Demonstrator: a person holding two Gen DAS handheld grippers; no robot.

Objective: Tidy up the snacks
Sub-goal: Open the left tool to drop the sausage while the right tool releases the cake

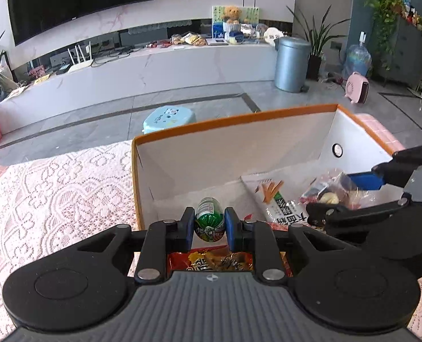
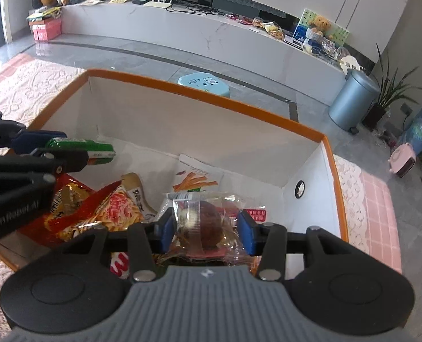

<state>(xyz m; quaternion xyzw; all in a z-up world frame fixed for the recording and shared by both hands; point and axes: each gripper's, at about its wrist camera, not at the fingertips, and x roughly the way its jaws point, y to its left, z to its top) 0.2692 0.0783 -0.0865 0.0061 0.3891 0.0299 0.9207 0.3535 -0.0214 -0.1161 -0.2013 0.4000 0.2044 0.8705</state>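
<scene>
A white box with an orange rim (image 1: 233, 118) (image 2: 205, 91) stands open on a lace-covered table. Over its left part, my left gripper (image 1: 209, 229) (image 2: 51, 146) is shut on a small green snack pack (image 1: 209, 219) (image 2: 97, 149). My right gripper (image 2: 205, 228) (image 1: 350, 196) is shut on a clear wrapped snack with a brown round piece inside (image 2: 208, 225) (image 1: 329, 192), held over the box's right part. On the box floor lie a white packet with orange sticks printed on it (image 1: 273, 193) (image 2: 195, 181) and red and orange snack bags (image 2: 105, 211) (image 1: 211, 260).
The box's walls rise around both grippers. A lace cloth (image 1: 54, 188) over a pink tiled table (image 2: 379, 208) surrounds the box. Beyond the table are a blue stool (image 1: 168, 118), a grey bin (image 1: 292, 62) and a long white cabinet (image 1: 154, 65).
</scene>
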